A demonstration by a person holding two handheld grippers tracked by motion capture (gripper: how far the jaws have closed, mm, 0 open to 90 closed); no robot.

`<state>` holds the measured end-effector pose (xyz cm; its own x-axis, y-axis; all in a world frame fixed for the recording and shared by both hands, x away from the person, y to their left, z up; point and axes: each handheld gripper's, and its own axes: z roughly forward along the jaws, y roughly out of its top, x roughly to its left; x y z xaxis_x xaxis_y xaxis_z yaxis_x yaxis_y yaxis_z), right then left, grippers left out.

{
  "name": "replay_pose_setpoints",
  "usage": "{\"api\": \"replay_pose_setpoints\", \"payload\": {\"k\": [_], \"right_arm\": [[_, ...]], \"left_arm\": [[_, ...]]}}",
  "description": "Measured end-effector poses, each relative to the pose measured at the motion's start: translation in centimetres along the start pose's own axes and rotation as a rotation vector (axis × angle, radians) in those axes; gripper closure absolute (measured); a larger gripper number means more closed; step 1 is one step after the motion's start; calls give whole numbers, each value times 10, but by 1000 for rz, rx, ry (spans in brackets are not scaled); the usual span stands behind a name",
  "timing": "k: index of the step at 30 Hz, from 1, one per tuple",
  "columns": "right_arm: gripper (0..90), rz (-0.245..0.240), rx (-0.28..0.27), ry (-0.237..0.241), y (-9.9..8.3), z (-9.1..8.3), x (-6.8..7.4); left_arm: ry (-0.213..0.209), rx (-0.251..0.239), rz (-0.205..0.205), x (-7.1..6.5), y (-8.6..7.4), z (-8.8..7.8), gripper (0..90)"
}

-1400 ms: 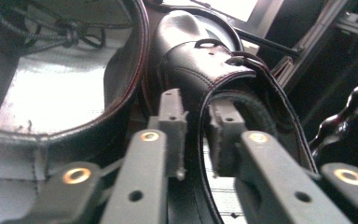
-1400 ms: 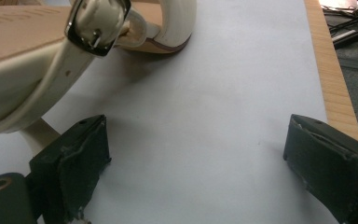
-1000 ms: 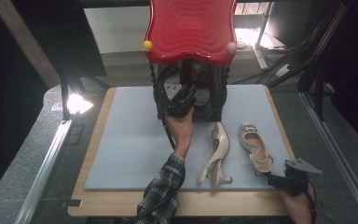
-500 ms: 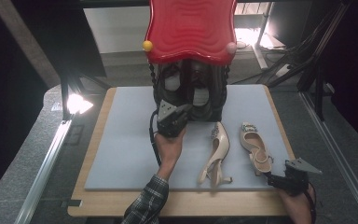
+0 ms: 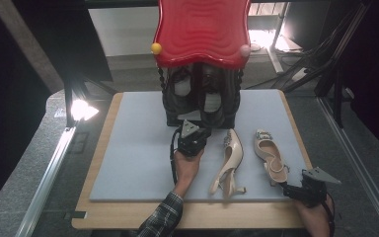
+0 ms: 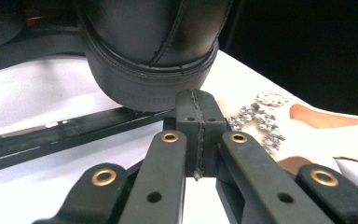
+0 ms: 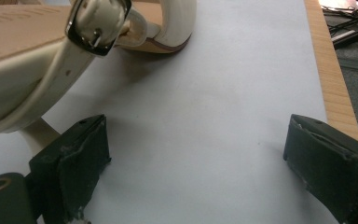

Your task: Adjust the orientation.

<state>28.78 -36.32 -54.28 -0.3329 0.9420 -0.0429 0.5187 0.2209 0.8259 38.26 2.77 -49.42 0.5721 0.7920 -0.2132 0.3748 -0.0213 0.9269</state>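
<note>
The left gripper (image 6: 199, 100), jaws clenched on nothing, points at a black shoe (image 6: 151, 46); the right gripper (image 7: 196, 172), jaws released, sits beside a cream slingback (image 7: 37, 65).

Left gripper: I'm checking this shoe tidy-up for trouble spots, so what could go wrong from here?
1. The left gripper is shut and empty, its tips close under a black shoe on the rack; pushing on might nudge that shoe.
2. The open right gripper has one jaw beside the right sandal's heel; closing could catch the buckled strap instead of the heel.
</note>
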Motion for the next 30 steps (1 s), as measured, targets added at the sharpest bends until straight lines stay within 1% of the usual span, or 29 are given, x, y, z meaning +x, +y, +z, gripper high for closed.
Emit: {"api": "replay_pose_setpoints", "payload": {"k": [1,2,3,5,6,10,16,21,27,30], "right_arm": [[66,0,0,0,0,0,0],[66,0,0,0,0,0,0],[66,0,0,0,0,0,0],[66,0,0,0,0,0,0],[66,1,0,1,0,0,0],[66,0,0,0,0,0,0],[66,1,0,1,0,0,0],[66,1,0,1,0,0,0],[66,1,0,1,0,0,0],[66,1,0,0,0,0,0]], "left_arm": [[6,-10,1,1,1,1,900],[-3,-16,7,2,1,2,900],[-4,-21,17,1,2,2,900],[15,-17,54,-2,4,2,900],[15,-19,56,-2,5,2,900],[29,-23,48,1,11,6,900],[55,-18,53,9,23,15,900],[71,-18,37,16,34,25,900],[74,-13,33,18,44,37,900],[70,-12,31,18,46,40,900]]}}
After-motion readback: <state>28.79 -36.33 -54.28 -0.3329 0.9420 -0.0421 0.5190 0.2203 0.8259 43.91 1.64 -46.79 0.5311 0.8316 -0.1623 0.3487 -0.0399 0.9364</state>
